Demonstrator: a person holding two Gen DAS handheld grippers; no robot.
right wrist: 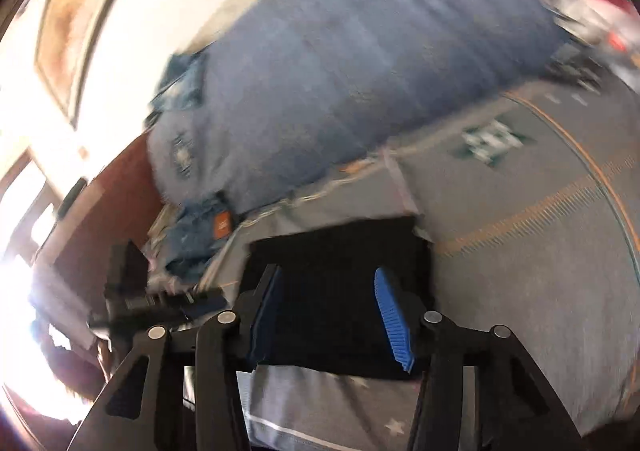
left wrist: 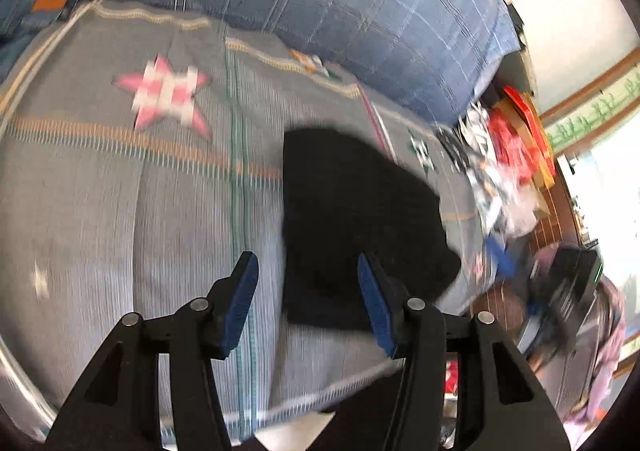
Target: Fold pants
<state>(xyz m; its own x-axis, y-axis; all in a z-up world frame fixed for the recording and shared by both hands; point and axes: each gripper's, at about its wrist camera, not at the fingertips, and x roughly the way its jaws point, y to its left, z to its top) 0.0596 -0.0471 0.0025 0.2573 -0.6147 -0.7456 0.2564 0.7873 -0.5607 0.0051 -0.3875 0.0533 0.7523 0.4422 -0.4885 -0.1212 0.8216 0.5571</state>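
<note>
The black pants lie folded in a compact block on the grey patterned bedspread. My left gripper is open and empty, its right finger over the pants' left edge. In the right wrist view the folded pants lie just ahead between the open fingers of my right gripper, which holds nothing. Both views are motion-blurred.
A large blue checked bolster lies along the far side of the bed. Folded jeans with an orange patch sit near it. A pile of red and white items lies at the bed's right end. The other gripper shows at left.
</note>
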